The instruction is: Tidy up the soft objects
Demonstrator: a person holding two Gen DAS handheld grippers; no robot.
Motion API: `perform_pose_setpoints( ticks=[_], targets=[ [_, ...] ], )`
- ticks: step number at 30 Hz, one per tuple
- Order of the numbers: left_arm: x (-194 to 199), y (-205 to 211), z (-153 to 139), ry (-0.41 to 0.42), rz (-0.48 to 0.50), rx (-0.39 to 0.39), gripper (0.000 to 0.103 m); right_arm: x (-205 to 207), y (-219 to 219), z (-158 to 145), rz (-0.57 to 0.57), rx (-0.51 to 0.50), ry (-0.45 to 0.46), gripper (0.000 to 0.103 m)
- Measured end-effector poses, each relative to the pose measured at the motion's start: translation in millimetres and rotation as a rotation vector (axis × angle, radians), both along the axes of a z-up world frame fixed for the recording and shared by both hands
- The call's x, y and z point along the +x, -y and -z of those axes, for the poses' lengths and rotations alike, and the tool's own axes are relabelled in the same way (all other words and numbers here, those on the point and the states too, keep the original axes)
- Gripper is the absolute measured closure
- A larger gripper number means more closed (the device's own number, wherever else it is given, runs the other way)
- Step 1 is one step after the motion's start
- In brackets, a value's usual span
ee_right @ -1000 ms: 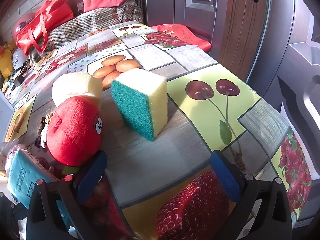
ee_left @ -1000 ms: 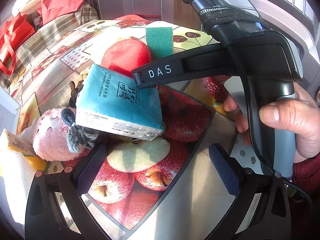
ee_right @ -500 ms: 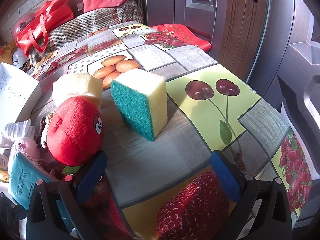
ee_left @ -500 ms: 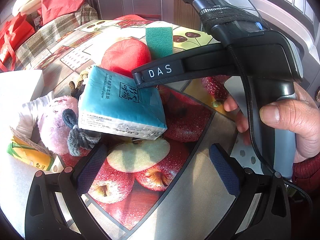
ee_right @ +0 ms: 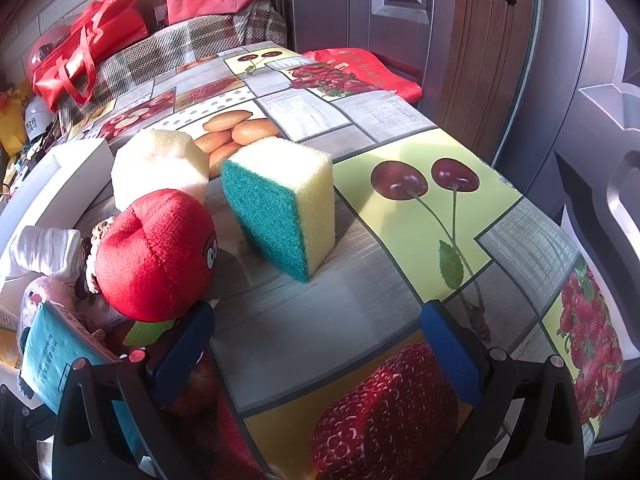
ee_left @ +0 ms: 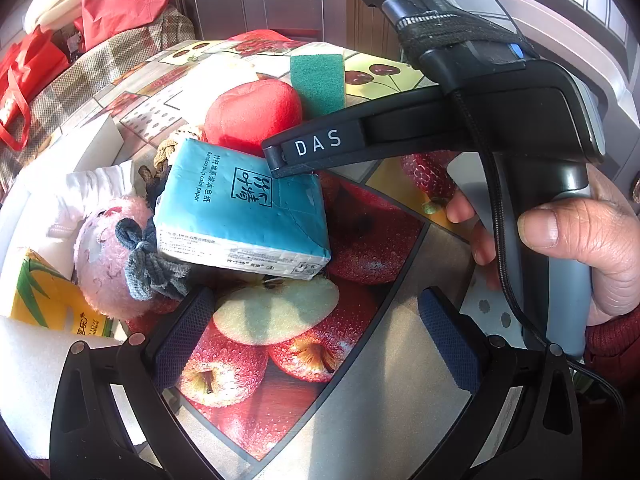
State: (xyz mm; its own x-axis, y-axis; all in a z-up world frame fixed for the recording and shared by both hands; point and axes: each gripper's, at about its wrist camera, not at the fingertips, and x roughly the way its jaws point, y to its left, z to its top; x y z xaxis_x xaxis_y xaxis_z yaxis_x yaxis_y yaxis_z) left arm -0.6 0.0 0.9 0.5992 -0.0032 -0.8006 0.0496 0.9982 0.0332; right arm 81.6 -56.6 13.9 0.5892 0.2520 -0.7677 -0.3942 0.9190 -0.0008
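Note:
A blue tissue pack [ee_left: 244,208] lies tilted on a pink plush toy [ee_left: 108,256], just beyond my open left gripper [ee_left: 316,336]. Behind the pack sit a red plush apple [ee_left: 252,112] and a green-faced sponge [ee_left: 318,84]. A hand [ee_left: 580,240] holds the right gripper, and one of its fingers [ee_left: 320,144] reaches over the pack's far edge. In the right wrist view my right gripper [ee_right: 318,354] is open with nothing between its pads. The red plush apple [ee_right: 156,256] is beside its left pad, with the green-and-yellow sponge [ee_right: 280,212] and a pale sponge [ee_right: 160,168] farther back.
A white box [ee_left: 80,152] stands at the left by a white cloth [ee_left: 92,184] and a yellow pack [ee_left: 44,304]. The fruit-print tablecloth [ee_right: 420,216] drops off at the right near a brown door [ee_right: 480,60]. Red bags [ee_right: 88,48] lie on a checked cover behind.
The white box has slid in from the left toward the pile, and a white cloth now shows beside the pink plush. Both grippers have stayed where they were.

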Motion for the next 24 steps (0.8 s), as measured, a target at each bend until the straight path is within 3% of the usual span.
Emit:
perform_pose_setpoints(
  ticks=[24],
  targets=[
    [1.3,0.4,0.1,0.0,0.0,0.0,0.001,0.3,1.3,-0.7,-0.001,0.007,-0.001,0.0]
  ],
)
